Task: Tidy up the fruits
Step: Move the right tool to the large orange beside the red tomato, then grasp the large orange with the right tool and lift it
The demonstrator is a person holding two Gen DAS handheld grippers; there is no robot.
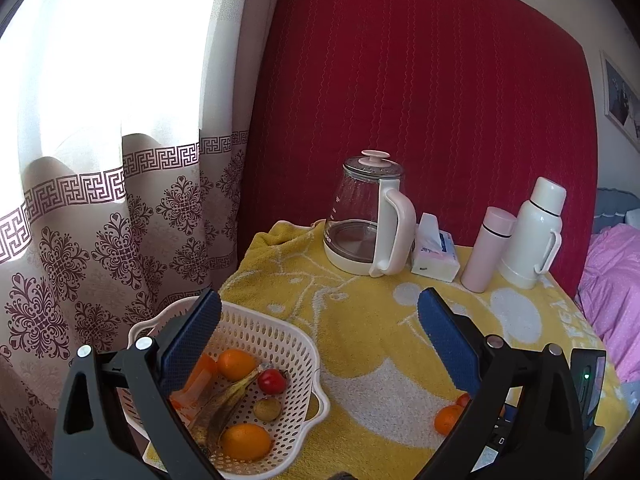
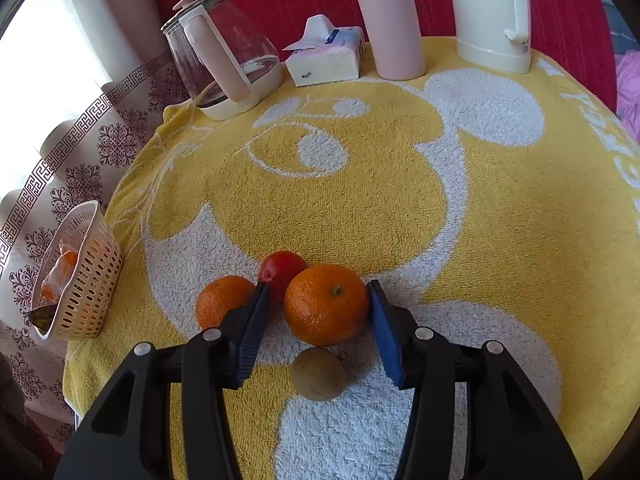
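Note:
In the right wrist view, my right gripper [image 2: 316, 285] is open around a large orange [image 2: 326, 304] on the yellow towel. Its right pad [image 2: 384, 332] touches the orange and a small gap shows at the left pad. A red fruit [image 2: 282, 270] and a smaller orange [image 2: 222, 304] lie just left, and a kiwi [image 2: 318, 374] lies nearer the camera. My left gripper [image 1: 320, 300] hangs wide open and holds nothing, its left finger over the white basket [image 1: 280, 328]. The basket holds two oranges [image 1: 236, 364], a spotted banana [image 1: 224, 404], a red fruit [image 1: 272, 380] and a kiwi [image 1: 267, 409].
Along the back edge by the red wall stand a glass kettle [image 1: 360, 216], a tissue pack [image 1: 434, 256], a pink flask [image 1: 486, 250] and a white thermos [image 1: 532, 236]. The basket [image 2: 86, 280] sits at the table's left edge by the curtain. A bed with pink bedding [image 1: 612, 300] lies to the right.

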